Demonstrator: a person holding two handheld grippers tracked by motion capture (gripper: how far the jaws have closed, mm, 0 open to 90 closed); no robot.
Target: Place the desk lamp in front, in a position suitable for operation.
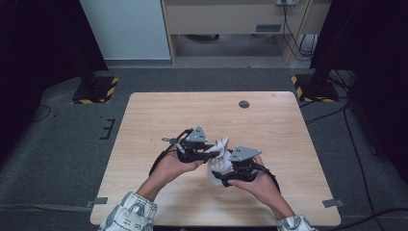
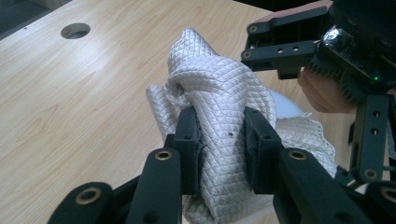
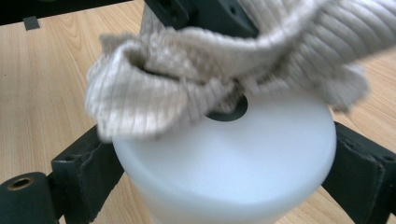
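My left gripper (image 1: 213, 153) (image 2: 223, 133) is shut on a beige quilted cloth (image 1: 223, 144) (image 2: 219, 79), with the fabric bunched between its pads. The cloth (image 3: 187, 70) drapes over the top of a white round container (image 1: 216, 169) (image 3: 233, 158) and reaches into the dark hole (image 3: 232, 110) in its lid. My right gripper (image 1: 221, 174) (image 3: 224, 161) is shut on that container, one pad on each side. Both are held together just above the wooden table (image 1: 159, 115), near its front middle. A bit of the white container (image 2: 286, 105) peeks out behind the cloth.
A round cable hole (image 1: 244, 104) (image 2: 75, 31) sits in the table near its far edge. Black stands with yellow-striped bases (image 1: 95, 89) (image 1: 313, 87) flank the far corners on the floor. Cables (image 1: 356, 144) run along the floor at the right.
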